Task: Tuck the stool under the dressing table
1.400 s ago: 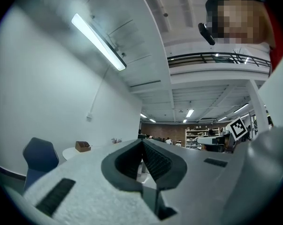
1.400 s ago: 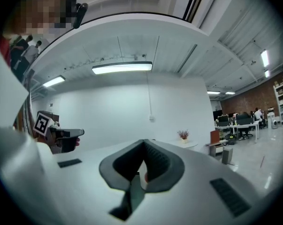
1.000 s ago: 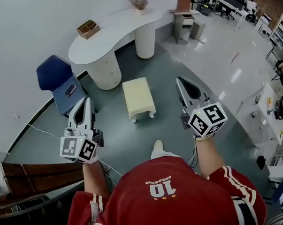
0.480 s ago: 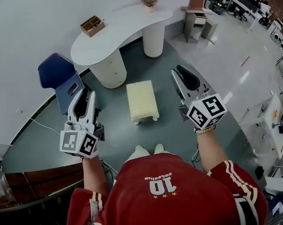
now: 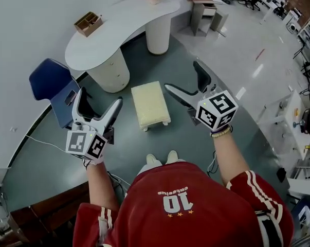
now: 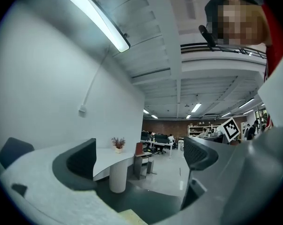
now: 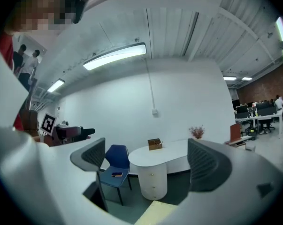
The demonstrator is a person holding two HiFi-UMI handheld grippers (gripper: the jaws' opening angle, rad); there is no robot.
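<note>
Head view: the cream stool (image 5: pixel 150 106) stands on the floor at 12 o'clock from the person's shoes (image 5: pixel 161 159), apart from the white desk (image 5: pixel 119 30) at its 11 o'clock. The left claw (image 5: pixel 98 99) and right claw (image 5: pixel 182 76) hang either side of it. Their jaws have just opened wide and hold nothing. The red shirt (image 5: pixel 196 199) reads "10".

Left gripper view: the jaws are apart and empty. Only a corner of the stool shows, at 6 o'clock, plus a distant office (image 6: pixel 155 142).

Right gripper view: the jaws are likewise apart and empty, with a blue chair (image 7: pixel 114 161) at 7 o'clock.
</note>
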